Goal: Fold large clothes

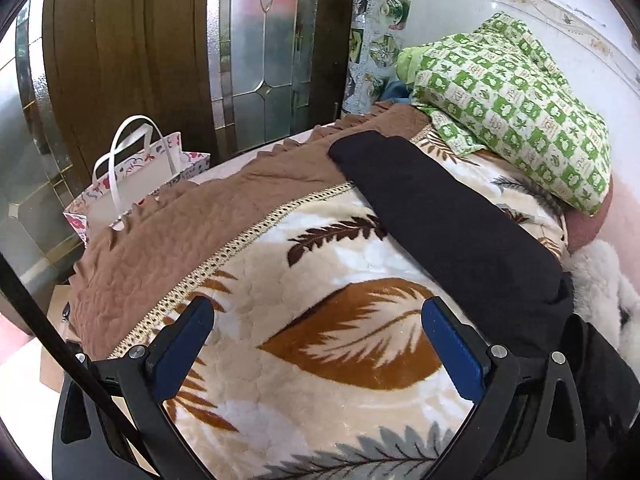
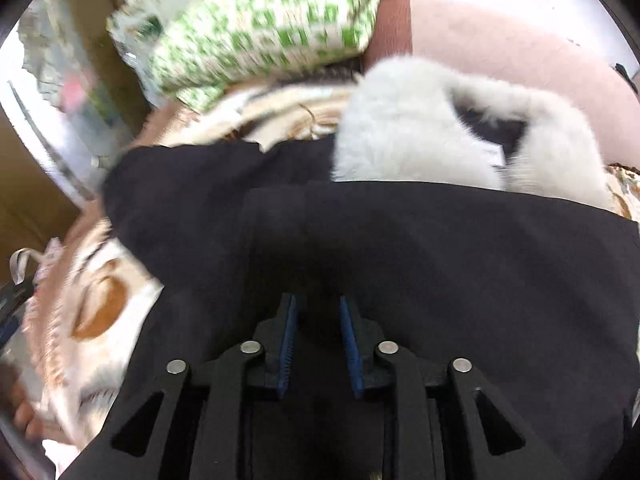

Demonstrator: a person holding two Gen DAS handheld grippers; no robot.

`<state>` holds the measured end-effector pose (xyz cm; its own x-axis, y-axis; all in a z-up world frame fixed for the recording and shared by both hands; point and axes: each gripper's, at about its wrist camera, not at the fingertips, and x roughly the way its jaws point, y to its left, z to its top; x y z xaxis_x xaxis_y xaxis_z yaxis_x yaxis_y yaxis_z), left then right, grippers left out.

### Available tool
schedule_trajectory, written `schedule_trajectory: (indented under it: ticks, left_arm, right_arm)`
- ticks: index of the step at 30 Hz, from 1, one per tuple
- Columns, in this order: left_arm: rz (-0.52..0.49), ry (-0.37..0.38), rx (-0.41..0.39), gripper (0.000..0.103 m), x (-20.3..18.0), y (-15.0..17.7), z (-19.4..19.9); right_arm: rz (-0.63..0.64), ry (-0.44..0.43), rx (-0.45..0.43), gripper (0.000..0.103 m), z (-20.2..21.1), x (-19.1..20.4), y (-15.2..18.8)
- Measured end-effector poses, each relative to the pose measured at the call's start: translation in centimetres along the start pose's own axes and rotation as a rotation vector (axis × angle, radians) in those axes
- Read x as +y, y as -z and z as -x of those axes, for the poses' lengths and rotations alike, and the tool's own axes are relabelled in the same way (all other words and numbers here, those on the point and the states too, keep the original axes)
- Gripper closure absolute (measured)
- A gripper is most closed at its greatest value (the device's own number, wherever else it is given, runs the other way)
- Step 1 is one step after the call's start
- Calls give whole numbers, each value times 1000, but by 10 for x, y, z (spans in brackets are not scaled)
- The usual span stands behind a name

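The right wrist view is blurred, so the far things there are hard to make out: a green and white checked pillow (image 2: 256,28) at the far left and a white fur collar (image 2: 416,128) lying at the far edge of the black coat (image 2: 460,264). The coat fills the near part of this view and is cut off at the right and near edges. The right hand-held gripper (image 2: 318,344) hangs over the coat with only a narrow gap between its blue pads; nothing is pressed between them. In the left wrist view, one black sleeve stretches toward the far left across the leaf-patterned blanket (image 1: 320,272) on the bed. The left hand-held gripper (image 1: 318,344) stands wide open and empty over bare blanket. Beyond the brown quilted border (image 1: 192,220) a paper bag (image 1: 136,184) stands, partly hidden.
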<state>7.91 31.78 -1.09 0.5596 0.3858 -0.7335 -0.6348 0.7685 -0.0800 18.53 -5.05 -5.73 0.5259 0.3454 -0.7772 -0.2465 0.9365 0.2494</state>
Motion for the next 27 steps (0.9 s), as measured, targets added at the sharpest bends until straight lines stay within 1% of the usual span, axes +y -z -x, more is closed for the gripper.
schedule_trajectory:
  ticks: [1,2,4,5,7,10,12,14,16,18,19,20,21,22,23,24,25,26,27]
  left_arm:
    - [-5,6,0,0,-3,2,1]
    - [-15,7,-2,0,-6,3,1]
    - [-33,17,-2,0,-14,7,2]
    - [-40,30,1,0,-18,9,3]
    - [-62,76,7,0,-29,16,6]
    - [-118,157,12,0,-54,25,13]
    - [-182,212,6,0,-79,32,20]
    - [-239,260,2,0,-102,38,26]
    - [-292,328,15,0,-130,46,29]
    - [-340,388,33,1,-158,57,28]
    - [-372,406,44,6,-172,63,25]
    - [-408,413,55,10,-185,71,22]
    - [-454,400,73,20,-200,79,15]
    - [-491,376,94,28,-211,85,7]
    - [-524,341,129,31,-222,92,-5]
    - [-543,307,173,33,-229,98,-19]
    - [-547,282,215,31,-234,102,-33]
    - [-539,280,239,29,-235,103,-41]
    - [-527,284,239,27,-234,102,-43]
  right_arm:
    - [3,-3,-12,61,10,-2,7]
    - [6,-6,-33,55,28,-9,22]
    - [14,14,-54,53,47,-16,42]
    - [22,37,-66,52,55,-22,54]
    - [21,91,-89,52,66,-34,75]
    - [-15,139,-111,52,73,-60,91]
    - [-72,139,-127,52,74,-80,97]
    - [-140,123,-121,52,71,-98,93]
    - [-155,114,-130,52,71,-105,88]
    - [-146,131,-146,52,74,-109,82]
    - [-150,133,-152,52,75,-111,81]
    - [-158,130,-155,52,77,-113,81]
    - [-171,119,-156,52,78,-115,81]
    - [-178,110,-157,52,79,-117,82]
    - [-181,109,-158,52,81,-118,83]
    - [-179,112,-158,51,81,-119,83]
    - [-177,115,-157,50,81,-119,84]
    - [-175,120,-155,49,80,-119,85]
    - [-176,123,-154,48,80,-120,86]
